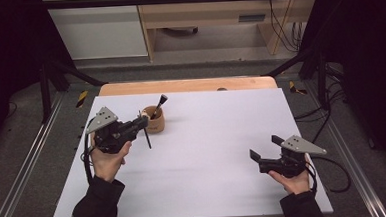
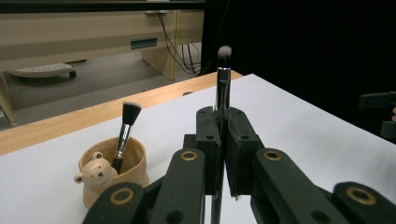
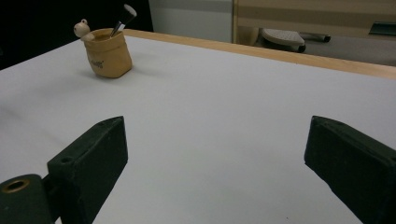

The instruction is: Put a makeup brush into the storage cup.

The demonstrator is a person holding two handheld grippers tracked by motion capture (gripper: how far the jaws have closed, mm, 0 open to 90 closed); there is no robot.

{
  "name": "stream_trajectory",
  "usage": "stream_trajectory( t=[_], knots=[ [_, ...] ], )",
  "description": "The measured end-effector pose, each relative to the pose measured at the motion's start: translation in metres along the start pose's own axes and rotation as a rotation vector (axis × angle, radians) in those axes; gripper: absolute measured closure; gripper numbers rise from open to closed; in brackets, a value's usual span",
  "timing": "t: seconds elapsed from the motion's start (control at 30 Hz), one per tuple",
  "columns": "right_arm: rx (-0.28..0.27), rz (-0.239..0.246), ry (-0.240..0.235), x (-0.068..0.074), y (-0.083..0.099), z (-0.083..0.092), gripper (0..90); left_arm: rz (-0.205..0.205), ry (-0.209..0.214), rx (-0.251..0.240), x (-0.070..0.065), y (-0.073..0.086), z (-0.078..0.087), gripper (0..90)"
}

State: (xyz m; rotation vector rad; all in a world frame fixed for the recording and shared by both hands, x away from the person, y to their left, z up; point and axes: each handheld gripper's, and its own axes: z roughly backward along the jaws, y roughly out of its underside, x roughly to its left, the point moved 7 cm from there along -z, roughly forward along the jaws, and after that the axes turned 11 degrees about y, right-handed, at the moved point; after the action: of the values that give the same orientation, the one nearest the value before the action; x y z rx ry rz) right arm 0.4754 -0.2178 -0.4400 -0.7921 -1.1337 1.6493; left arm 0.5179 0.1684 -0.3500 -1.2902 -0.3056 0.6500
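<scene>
We hold a thin brush (image 2: 222,77) clamped between the jaws of our left gripper (image 2: 223,140), gripped along its dark handle so that its long axis runs upright through the jaws, the pale bristle tip above them and the rest of the handle hanging below. In the high view the same brush (image 1: 146,135) slants down from the left gripper (image 1: 140,122) toward the bench (image 1: 213,152). Just beside the jaws, to their left in the left gripper view, sits the cup (image 2: 113,175), a tan holder with a small bear figure on its rim; a second brush (image 2: 124,135) already leans inside it, bristles up. We judge that the coming move turns on this: the cup's mouth lies close beside and a little below the jaws, so the held brush needs carrying over the rim and lowering handle first. Our right gripper (image 1: 264,149) rests well apart across the bench, its jaws wide apart and holding nothing, so the left hand is far nearer.
</scene>
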Motion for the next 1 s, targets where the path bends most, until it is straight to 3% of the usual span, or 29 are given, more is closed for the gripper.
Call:
stream_trajectory(
  t=[0.63, 1.0],
  knots=[
    [0.012, 0.002, 0.003, -0.002, 0.004, 0.000, 6.7, -0.012, -0.036, 0.013, 0.018, -0.015, -0.019, 84.8],
    [0.016, 0.001, 0.003, -0.003, 0.006, 0.001, 6.5, 0.003, -0.053, 0.010, 0.032, -0.019, -0.030, 84.8]
  ],
)
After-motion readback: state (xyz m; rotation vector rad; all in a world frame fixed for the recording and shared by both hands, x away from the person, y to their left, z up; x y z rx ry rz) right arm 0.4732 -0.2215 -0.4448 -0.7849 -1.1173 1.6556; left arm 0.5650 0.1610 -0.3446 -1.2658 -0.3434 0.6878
